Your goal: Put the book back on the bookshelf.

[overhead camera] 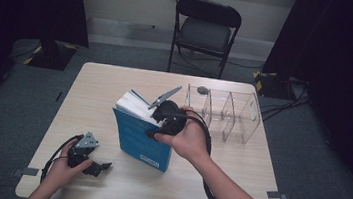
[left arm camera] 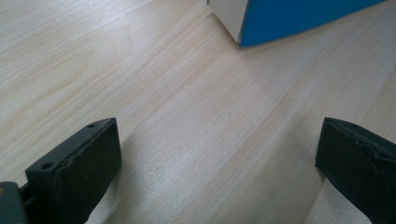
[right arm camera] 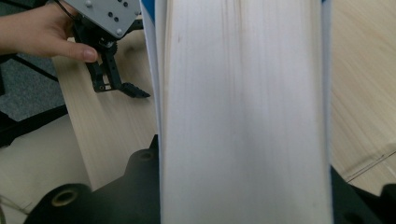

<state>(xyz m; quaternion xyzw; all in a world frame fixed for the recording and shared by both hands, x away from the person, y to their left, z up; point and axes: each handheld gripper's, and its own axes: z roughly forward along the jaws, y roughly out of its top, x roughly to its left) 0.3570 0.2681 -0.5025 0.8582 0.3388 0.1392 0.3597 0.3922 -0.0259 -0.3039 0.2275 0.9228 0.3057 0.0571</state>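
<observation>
Standing on its lower edge near the table's [overhead camera: 111, 79] middle, the blue book [overhead camera: 140, 138] leans, long axis upright, page edges up, just left of the clear divided organizer [overhead camera: 223, 116], whose contents you cannot tell. Your right gripper [overhead camera: 157, 127] pinches the book's top across its thickness; your left gripper [overhead camera: 99, 167] rests spread wide on the table, apart.

We see bare table [overhead camera: 111, 79] along the far-left corner and down the left edge, open for a gripper to pass. The blue book [overhead camera: 140, 138] stands upright mid-table and blocks the middle. Toward the far-right corner the clear divider rack [overhead camera: 226, 112] takes the room. The strip along the near edge, right of the left gripper [overhead camera: 99, 167], lies free.
</observation>
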